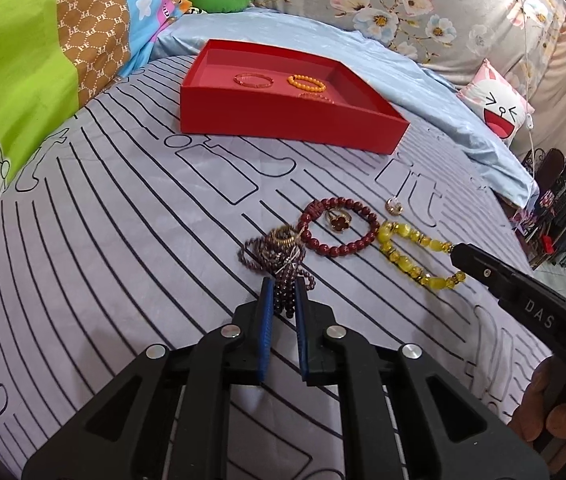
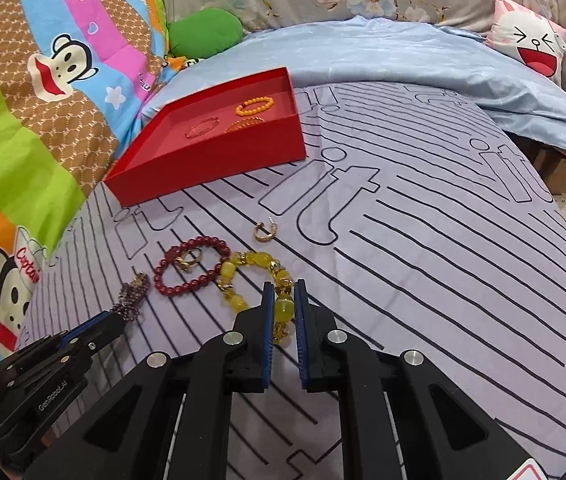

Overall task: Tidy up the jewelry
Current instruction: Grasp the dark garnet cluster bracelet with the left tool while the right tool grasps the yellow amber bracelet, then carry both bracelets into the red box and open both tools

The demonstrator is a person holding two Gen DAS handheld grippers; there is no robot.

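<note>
Item: yellow glass-bead bracelet (image 2: pixel 251 280), pinched between your right gripper (image 2: pixel 283 286) jaws. Left gripper (image 1: pixel 283 284) jaws clamp the dark purple bead strand (image 1: pixel 279 264). Lift both clear before carrying them to the red cardboard tray (image 2: pixel 219 160) beyond.

Striped bedsheet (image 1: pixel 123 220), floral headboard fabric (image 1: pixel 403 8)

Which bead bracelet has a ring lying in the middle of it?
The dark red bead bracelet on the bedsheet. A gold ring with a red flower lies inside its loop; the yellow bracelet and the purple one have none.

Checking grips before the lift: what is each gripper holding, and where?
Left gripper: purple bead strand, by its near end. Right gripper: yellow bead bracelet, by its near side.
</note>
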